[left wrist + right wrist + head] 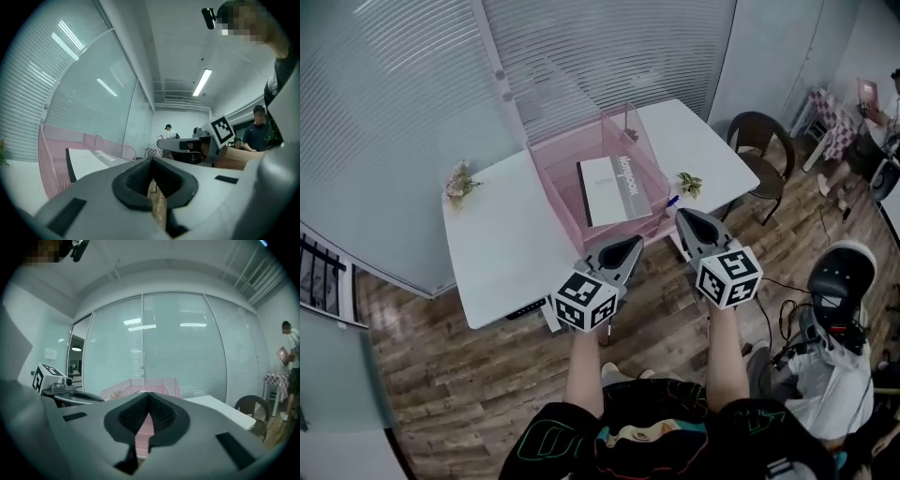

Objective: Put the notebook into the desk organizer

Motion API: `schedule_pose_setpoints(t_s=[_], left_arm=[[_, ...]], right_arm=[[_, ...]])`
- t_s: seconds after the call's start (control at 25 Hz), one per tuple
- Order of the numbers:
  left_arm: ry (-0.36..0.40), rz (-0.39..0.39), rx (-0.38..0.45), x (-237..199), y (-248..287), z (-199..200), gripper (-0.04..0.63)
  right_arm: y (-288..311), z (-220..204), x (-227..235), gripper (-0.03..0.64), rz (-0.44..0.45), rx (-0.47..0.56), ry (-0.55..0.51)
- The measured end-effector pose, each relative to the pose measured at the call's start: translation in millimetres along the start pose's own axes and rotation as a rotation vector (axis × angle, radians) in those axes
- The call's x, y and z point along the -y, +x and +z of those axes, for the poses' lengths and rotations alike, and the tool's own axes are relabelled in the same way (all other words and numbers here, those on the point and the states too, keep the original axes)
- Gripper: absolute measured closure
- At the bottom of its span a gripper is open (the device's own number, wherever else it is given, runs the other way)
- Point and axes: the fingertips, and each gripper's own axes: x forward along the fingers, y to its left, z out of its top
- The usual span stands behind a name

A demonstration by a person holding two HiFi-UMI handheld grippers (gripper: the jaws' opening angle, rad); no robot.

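The white notebook (614,190) lies flat inside the pink mesh desk organizer (551,192) on the white table (502,244). Both grippers hover at the table's front edge, just short of the organizer. My left gripper (636,242) is shut, jaws pressed together with nothing between them. My right gripper (682,215) is also shut and empty. In the left gripper view the closed left gripper (151,162) points past the notebook (91,159) and the organizer's pink wall (50,173). In the right gripper view the closed right gripper (149,394) faces the organizer (146,382).
A small bunch of flowers (460,180) sits at the table's left end. A little green plant (689,184) and a blue pen (672,200) lie right of the organizer. A dark chair (761,142) stands to the right, and a person in white (825,370) sits at lower right.
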Motion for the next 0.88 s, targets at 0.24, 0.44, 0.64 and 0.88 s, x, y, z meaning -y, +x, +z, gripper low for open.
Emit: schedule_pose_setpoints(t_s=[0.24,0.44,0.64,0.88], left_arm=[[0.029,0.153,0.133,7.0,12.0,26.3,0.601],[0.075,0.232,0.163,11.6,20.3,30.1,0.601],[0.088,0.277,0.149,10.7,24.1,24.0,0.600],[0.153,0.289,0.132,18.4,20.2,29.6,0.600]], right_arm=[[-42.7,7.8,21.0,0.614,-0.067,0.152,0.098],[-61.1,-0.5,36.1,0.614,-0.182,0.133,0.048],[-69.5,-6.2,41.4,0.614,-0.218,0.117,0.006],[-75.0,2.3,38.8,0.614,-0.222,0.119,-0.018]])
